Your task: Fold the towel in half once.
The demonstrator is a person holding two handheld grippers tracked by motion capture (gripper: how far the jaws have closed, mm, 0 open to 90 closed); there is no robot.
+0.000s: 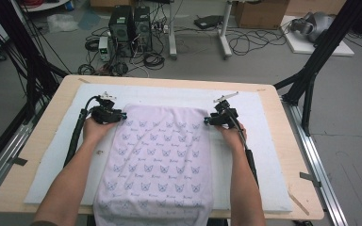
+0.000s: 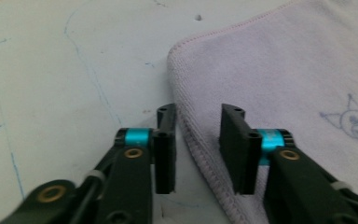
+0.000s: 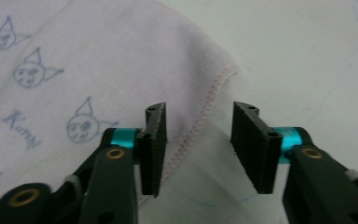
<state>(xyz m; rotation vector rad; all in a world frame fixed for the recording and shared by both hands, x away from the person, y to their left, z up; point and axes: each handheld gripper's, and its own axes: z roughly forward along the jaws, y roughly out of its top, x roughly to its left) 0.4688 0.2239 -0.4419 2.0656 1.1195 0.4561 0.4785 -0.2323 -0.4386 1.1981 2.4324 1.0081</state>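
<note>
A pale lilac towel [image 1: 160, 155] printed with small blue cat faces lies flat on the white mat [image 1: 47, 165], its near end hanging over the table's front edge. My left gripper [image 1: 117, 116] sits at the towel's far left corner. In the left gripper view the towel's [image 2: 284, 70] stitched edge runs between the jaws of the left gripper [image 2: 198, 116], which stand apart without pressing it. My right gripper [image 1: 210, 120] is at the far right corner. In the right gripper view the towel's [image 3: 74, 60] hem lies between the parted jaws of the right gripper [image 3: 200, 112].
The mat covers most of a wooden table [image 1: 292, 155]. Black frame legs [image 1: 311, 70] stand at both far sides. On the floor beyond are computer towers [image 1: 129, 23], loose cables and a cardboard box [image 1: 259, 12].
</note>
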